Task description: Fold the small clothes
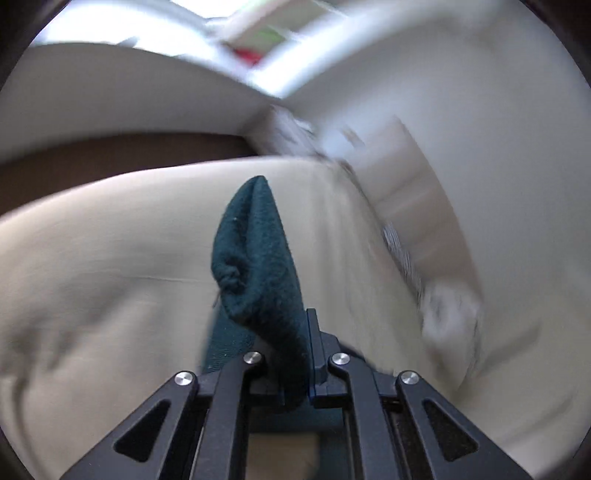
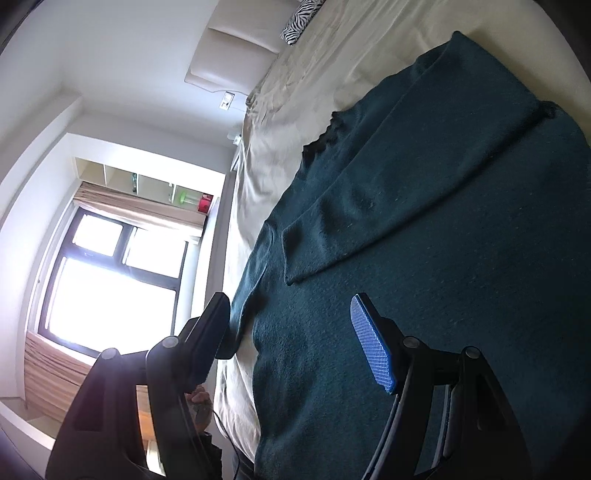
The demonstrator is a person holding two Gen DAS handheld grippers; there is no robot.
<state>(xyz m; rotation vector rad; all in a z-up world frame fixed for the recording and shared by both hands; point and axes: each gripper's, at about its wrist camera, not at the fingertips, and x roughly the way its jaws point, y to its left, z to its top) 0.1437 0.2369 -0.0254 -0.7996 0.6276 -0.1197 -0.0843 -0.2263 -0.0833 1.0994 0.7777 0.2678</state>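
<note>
Left gripper clamps a bunched sweater edge, lifted over the bed sheet. Right gripper wide apart above the dark teal sweater, sleeve folded across it.

Both wrist views close over bed, sharing sweater

A home bedroom: a bed under a beige sheet runs toward a padded headboard at twelve o'clock, with a zebra-print pillow. At nine o'clock, a window with curtains and a cubby shelf above it.
</note>
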